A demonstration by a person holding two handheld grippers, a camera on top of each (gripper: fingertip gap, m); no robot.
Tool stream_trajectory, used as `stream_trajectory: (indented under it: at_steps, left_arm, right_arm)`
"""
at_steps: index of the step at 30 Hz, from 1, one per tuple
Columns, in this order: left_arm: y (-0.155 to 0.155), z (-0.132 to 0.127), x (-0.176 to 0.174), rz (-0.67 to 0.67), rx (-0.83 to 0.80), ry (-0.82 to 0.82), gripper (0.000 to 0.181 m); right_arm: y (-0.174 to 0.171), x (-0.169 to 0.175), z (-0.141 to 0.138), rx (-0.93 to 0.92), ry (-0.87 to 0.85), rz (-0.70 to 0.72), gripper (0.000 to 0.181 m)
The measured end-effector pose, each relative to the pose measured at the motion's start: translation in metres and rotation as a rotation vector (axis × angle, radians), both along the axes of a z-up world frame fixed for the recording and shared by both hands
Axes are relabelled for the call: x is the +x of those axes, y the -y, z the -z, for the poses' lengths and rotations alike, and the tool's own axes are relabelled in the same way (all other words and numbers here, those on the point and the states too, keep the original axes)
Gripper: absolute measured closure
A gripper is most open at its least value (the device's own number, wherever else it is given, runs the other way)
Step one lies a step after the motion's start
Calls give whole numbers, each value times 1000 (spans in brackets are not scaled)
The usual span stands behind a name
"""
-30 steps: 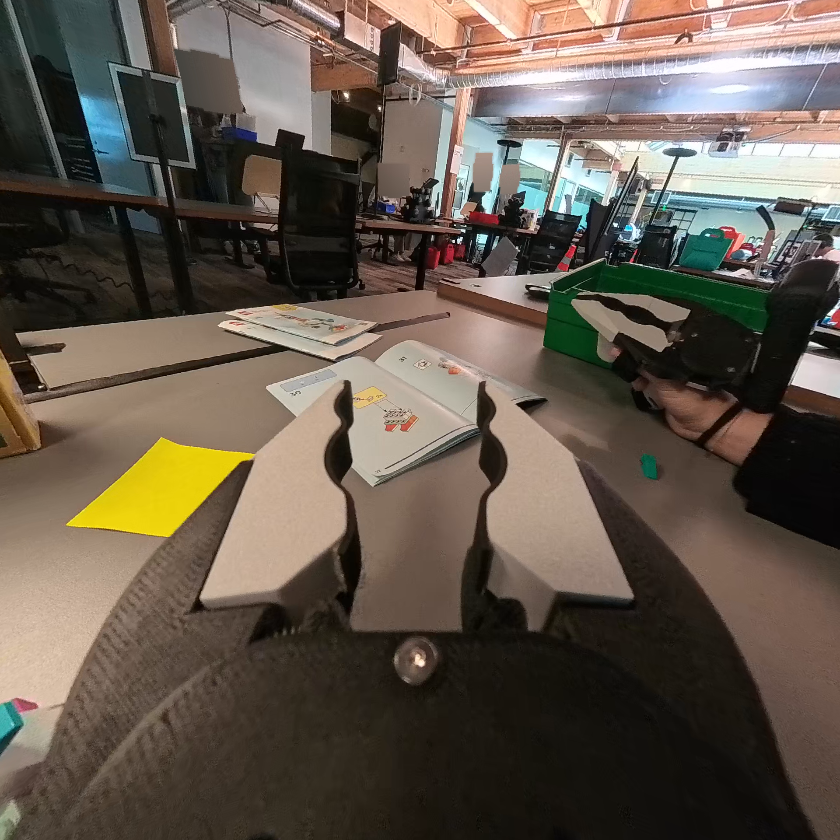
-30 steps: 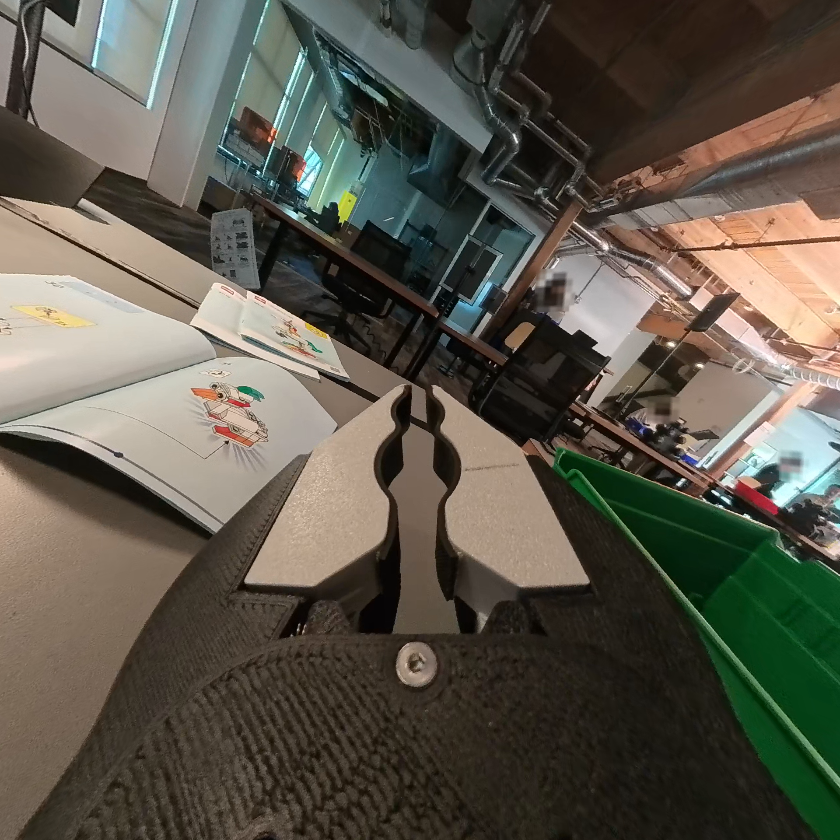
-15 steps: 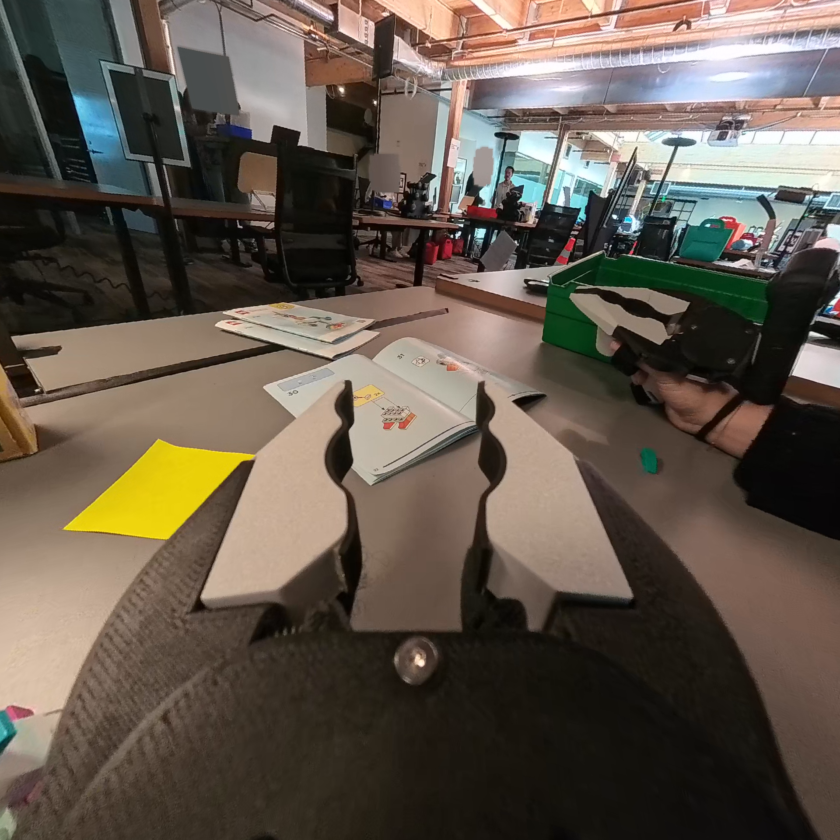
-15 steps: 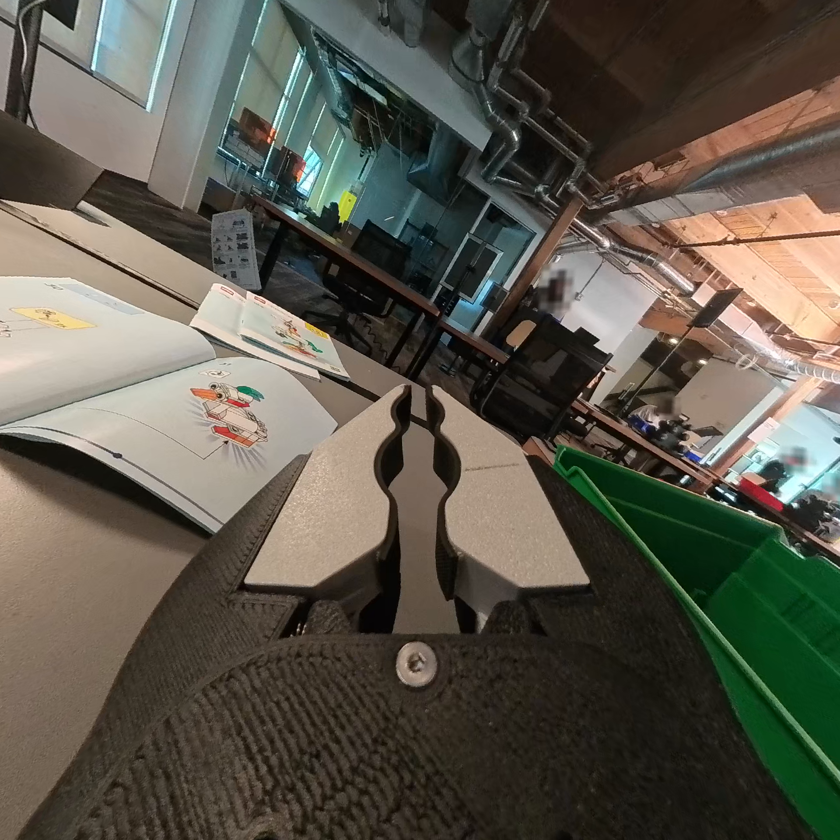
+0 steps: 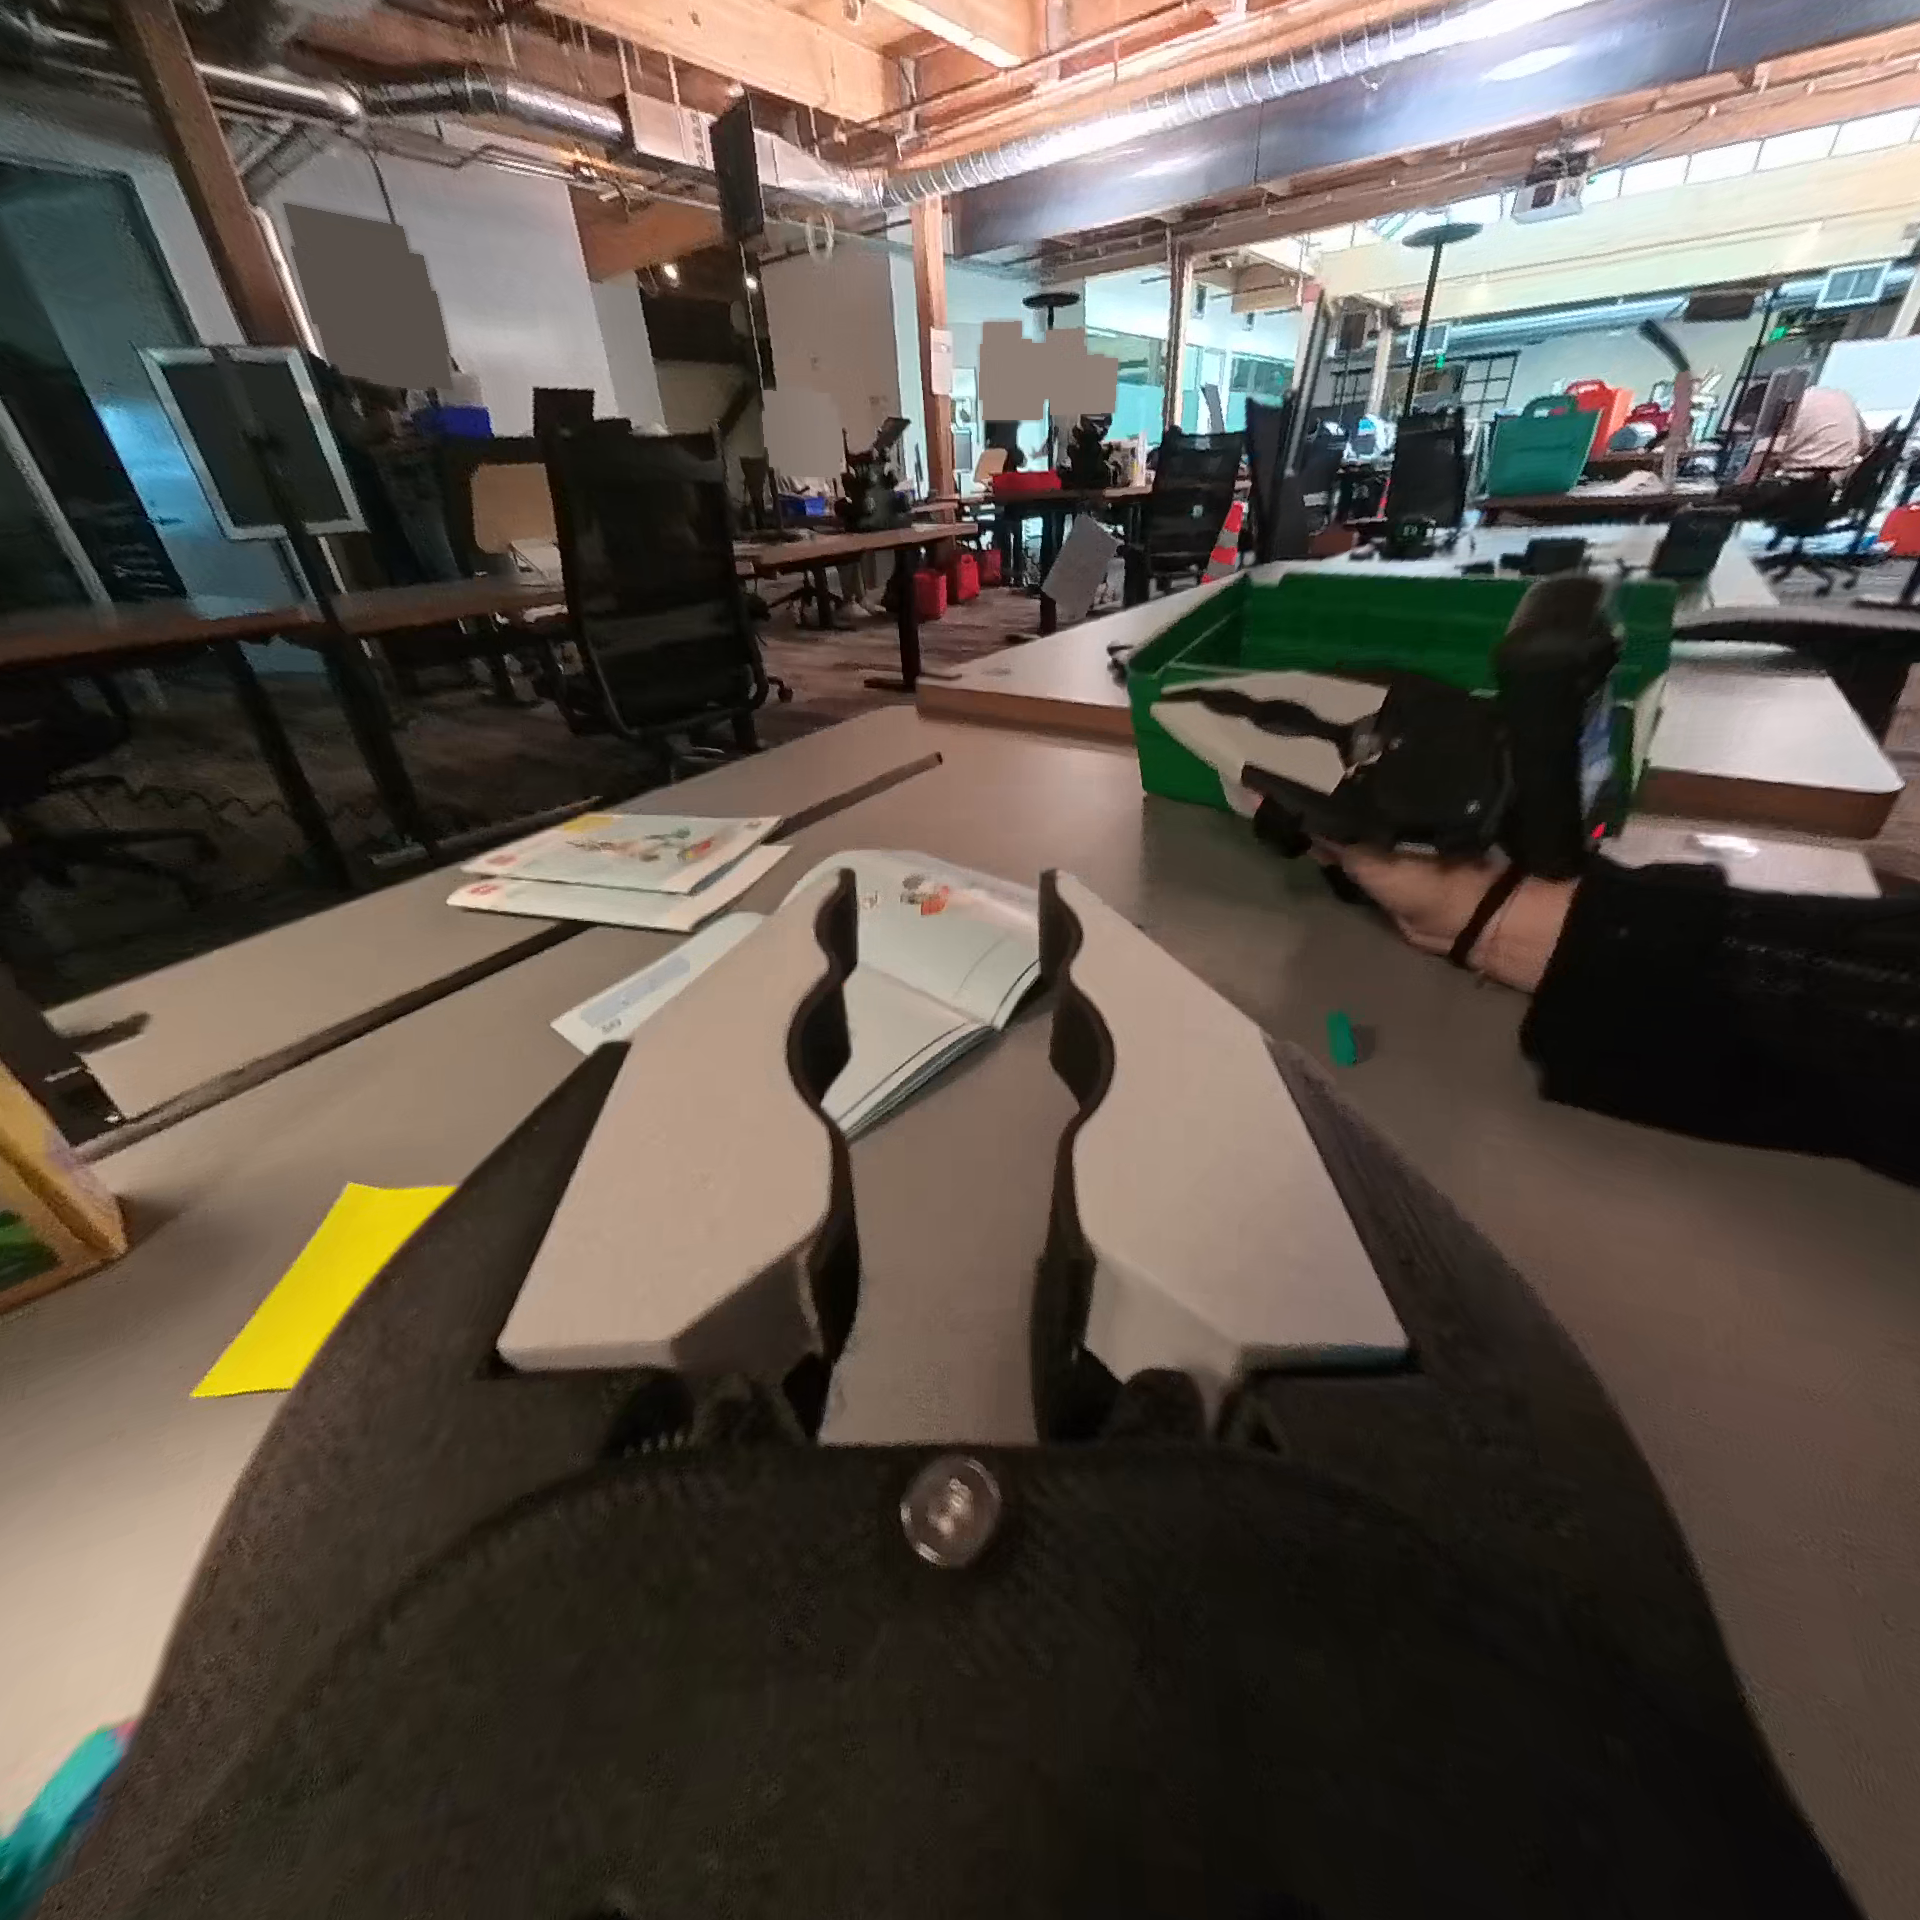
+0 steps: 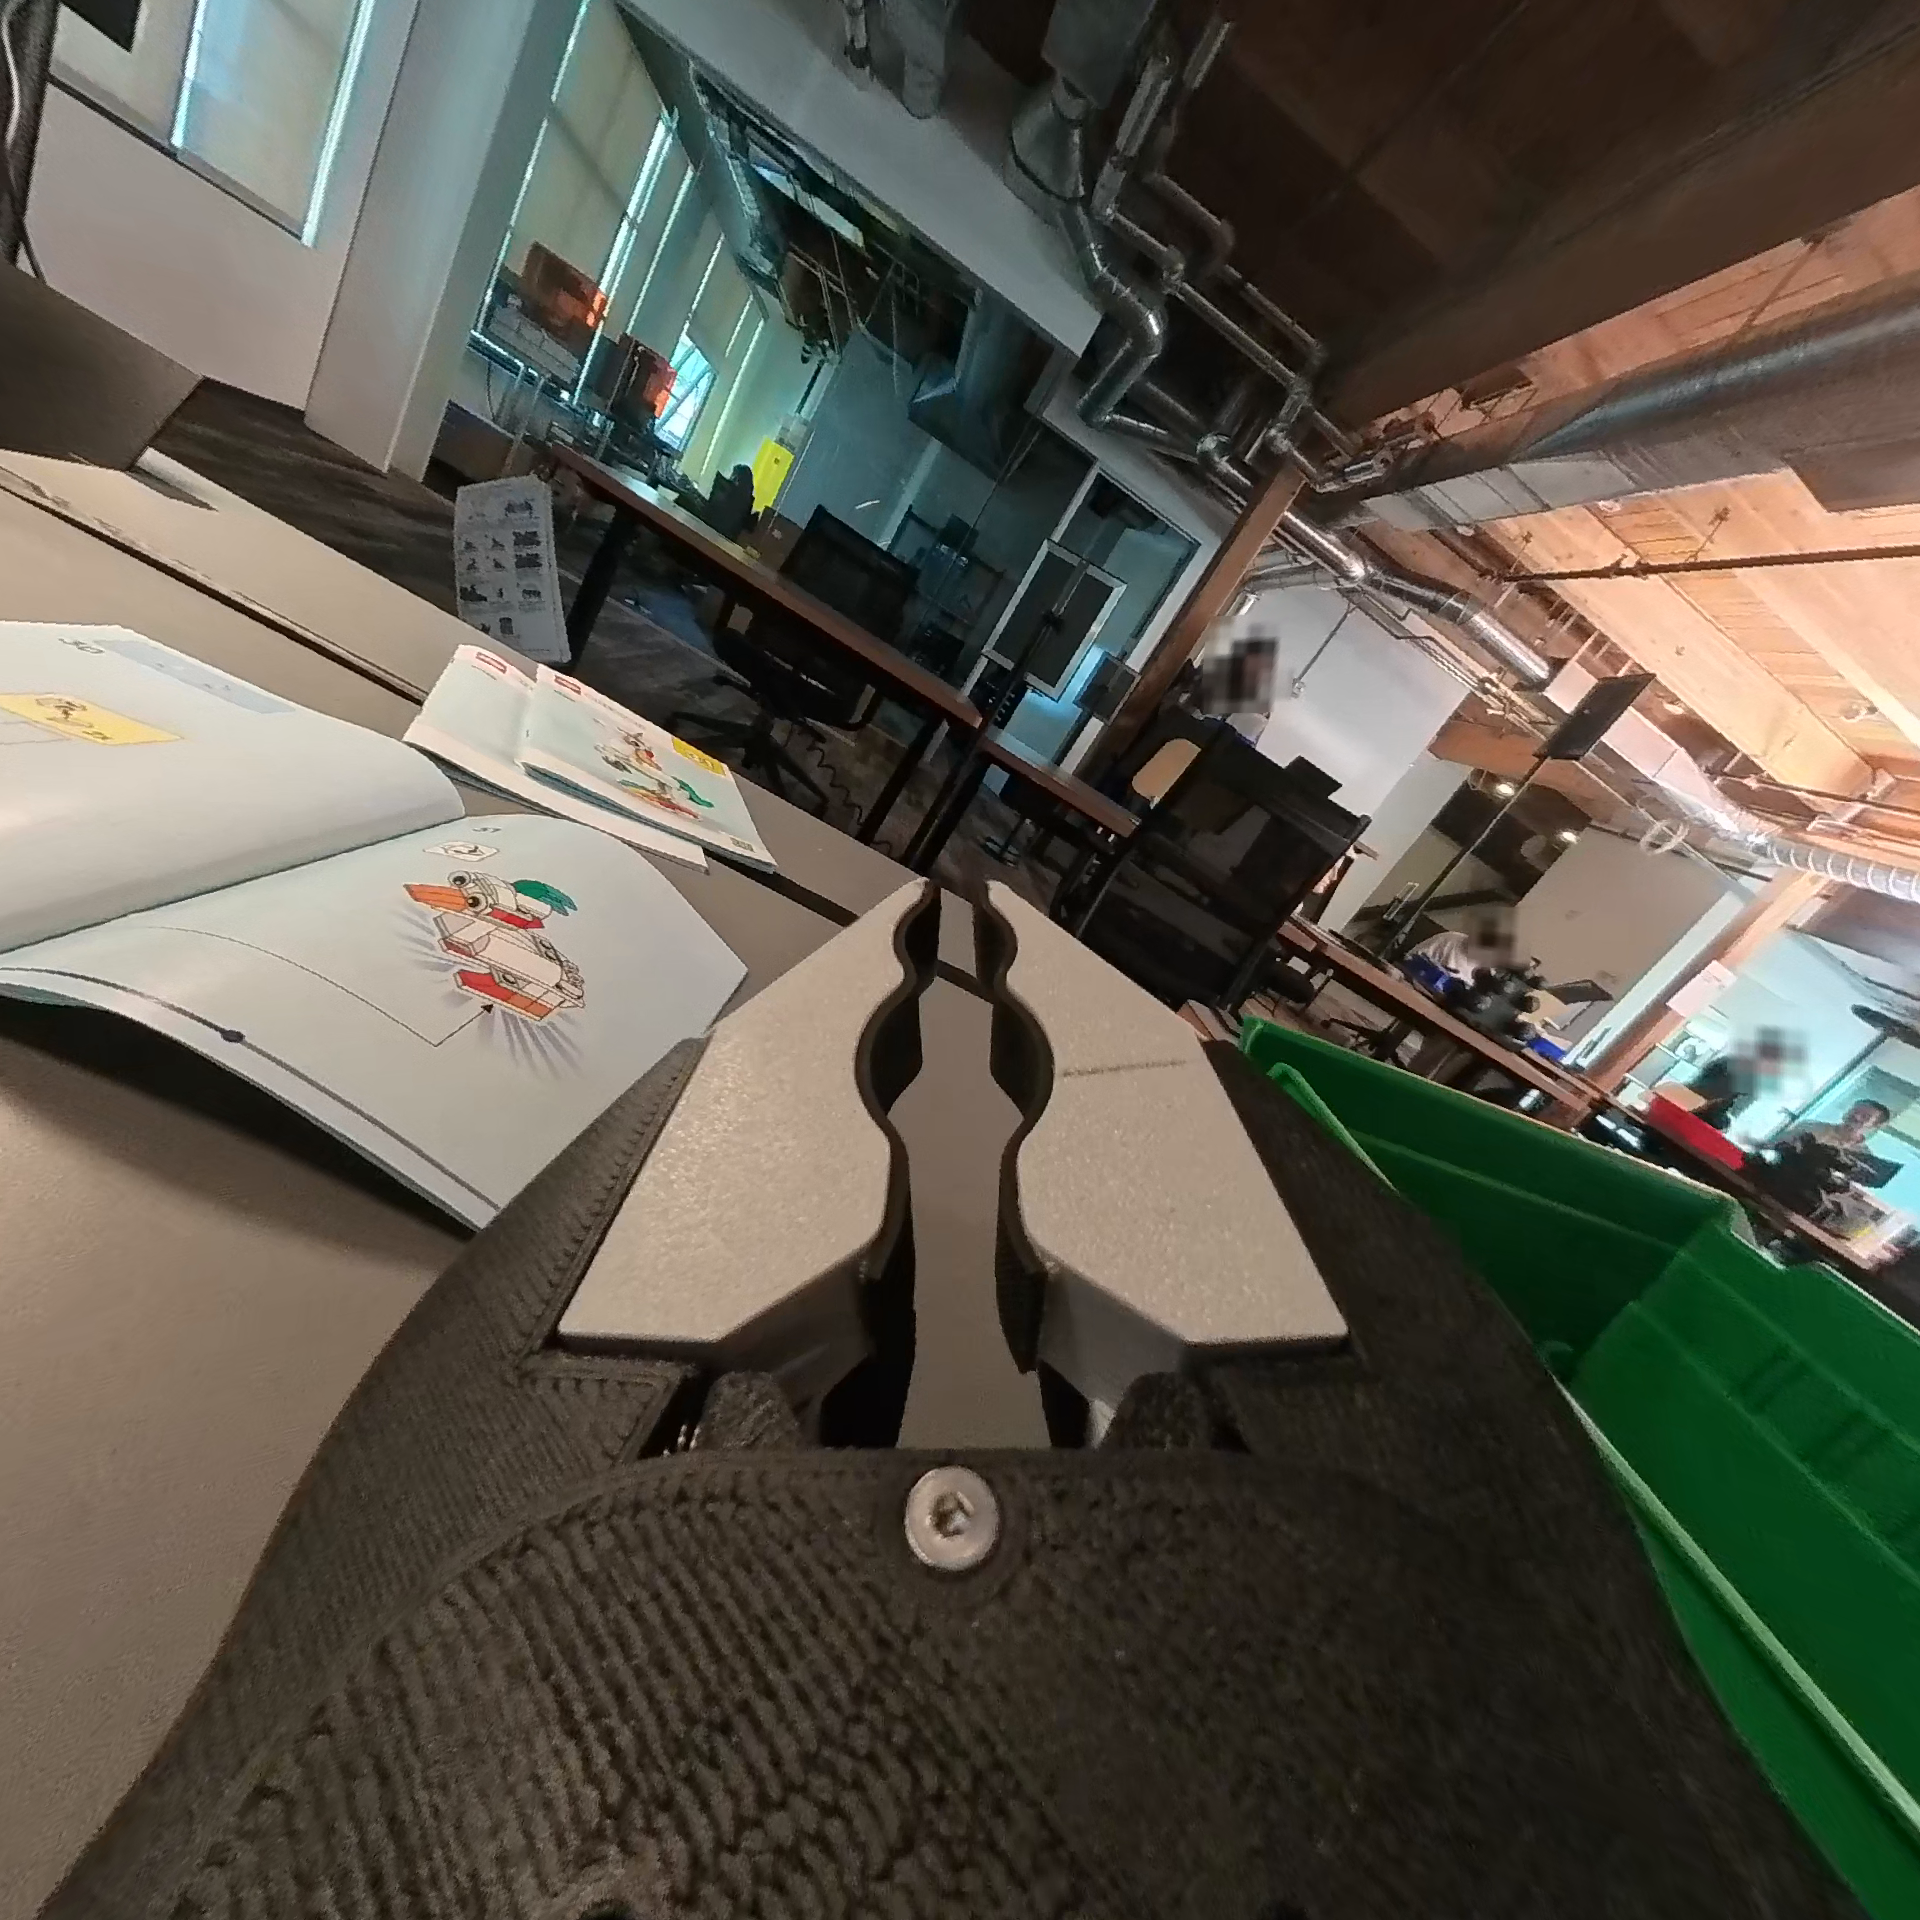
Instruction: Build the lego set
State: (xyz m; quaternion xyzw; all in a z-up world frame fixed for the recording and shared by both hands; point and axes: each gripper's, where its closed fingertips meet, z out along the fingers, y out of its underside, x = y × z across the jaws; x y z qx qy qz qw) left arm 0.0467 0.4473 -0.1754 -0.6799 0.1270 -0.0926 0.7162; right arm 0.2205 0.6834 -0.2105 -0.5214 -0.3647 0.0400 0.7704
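Left gripper (image 5: 945,894): jaws wide apart and holding nothing, above the grey table (image 5: 1558,1351), aimed toward 12 o'clock at the open booklet (image 5: 935,966).
Right gripper (image 6: 954,902): jaws nearly together with a thin gap showing between the tips, nothing between them; it sits low over the table, held by a hand (image 5: 1444,914) in a dark sleeve.
Lego piece: one small green piece (image 5: 1341,1037) lies alone on the table at 2 o'clock from the left gripper, just short of the sleeve.
Green bin (image 6: 1662,1351): at 3 o'clock of the right gripper, just beside it, its rim running away along the table; whether anything is inside cannot be told.
Printed matter: the open booklet carries drawings of a brick-built duck, page numbers and a yellow box; two closed booklets (image 5: 623,868) lie beyond at 11 o'clock, each with a red logo square.
Yellow paper (image 5: 322,1288): blank sheet at 9 o'clock.
Box corner (image 5: 52,1226): cardboard, at the left edge.
Edges: a dark seam (image 5: 468,997) splits the table at 10 o'clock.
Open room: bare table between the left gripper and the sleeve.
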Motion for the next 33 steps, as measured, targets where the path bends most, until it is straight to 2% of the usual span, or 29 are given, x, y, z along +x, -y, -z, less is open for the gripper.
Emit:
stream_trajectory:
  at_steps: [4,7,9,13,17,20,22,25,28,33]
  left_arm:
    - [40,-32,0,-39,-71,-49,148]
    - [84,-57,-14,-95,-125,-99,147]
    - [116,-66,-40,-176,-172,-105,147]
    - [191,-66,-129,-449,-295,-40,148]
    - [265,-32,-193,-564,-525,119,152]
    - [304,6,-216,-554,-718,201,152]
    - [323,33,-228,-562,-847,199,152]
    - [338,64,-235,-529,-992,172,151]
    - [345,85,-236,-479,-1102,116,151]
    - [365,101,-255,-467,-1261,-52,151]
  right_arm:
    - [-3,6,-1,-17,-29,14,178]
    - [-4,7,-1,-21,-36,18,178]
    - [-3,6,-1,-16,-29,19,178]
    - [-2,5,-1,-5,-10,27,178]
    - [-3,5,1,0,11,44,178]
    - [-4,5,3,6,36,65,178]
    - [-5,5,5,10,55,80,178]
    - [-6,6,7,17,86,110,178]
    - [-6,9,9,23,113,144,178]
    - [-4,14,11,27,140,196,177]
